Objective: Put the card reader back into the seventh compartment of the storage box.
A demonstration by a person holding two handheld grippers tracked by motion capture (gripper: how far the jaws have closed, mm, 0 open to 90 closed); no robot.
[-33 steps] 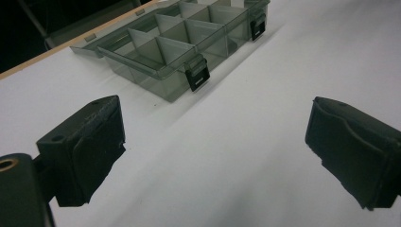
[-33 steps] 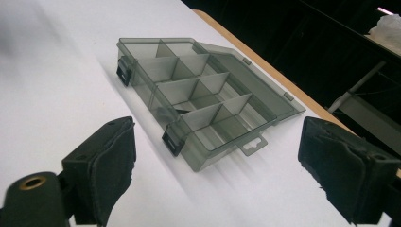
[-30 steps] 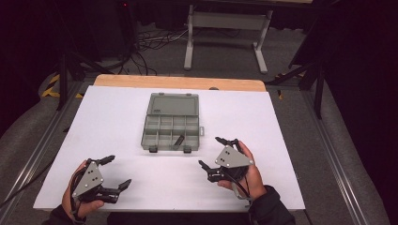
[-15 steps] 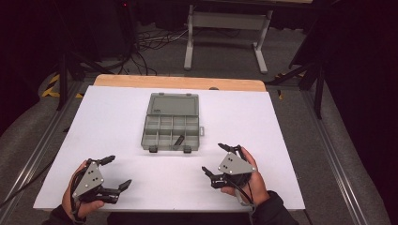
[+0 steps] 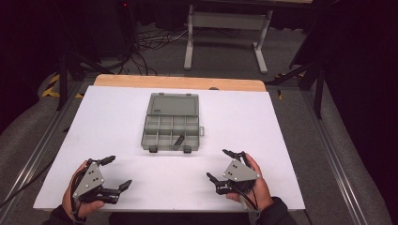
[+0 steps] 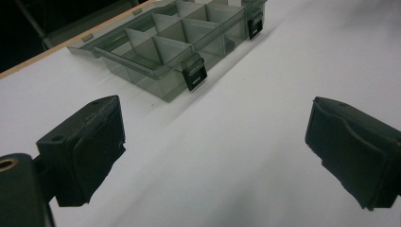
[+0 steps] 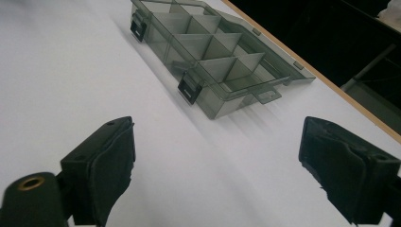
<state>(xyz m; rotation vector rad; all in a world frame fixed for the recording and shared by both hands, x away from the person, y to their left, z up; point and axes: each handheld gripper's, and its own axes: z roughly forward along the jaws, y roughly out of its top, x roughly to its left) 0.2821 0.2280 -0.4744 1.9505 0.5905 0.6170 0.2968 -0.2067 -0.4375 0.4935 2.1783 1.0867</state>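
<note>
While the left gripper (image 5: 115, 172) rests at about 7 o'clock on the white table (image 5: 291, 140) just as it did a second ago, the right gripper (image 5: 219, 165) has drawn back toward the person, from near the box to about 5 o'clock by the near edge. Both pairs of tongs stand wide apart and hold nothing; each gripper view looks between its own two black jaws onto bare table.

The compartment box (image 5: 170, 127) sits at the centre of the table, well apart from both grippers, with its lid (image 5: 172, 103) folded back flat toward 12 o'clock. A small dark part (image 5: 179, 140) lies in a compartment of the near row, toward the right. Two black latches (image 6: 195, 76) hang on the near wall.

I judge that the retreat means the placing is probably finished, and closing the lid could come next.
</note>
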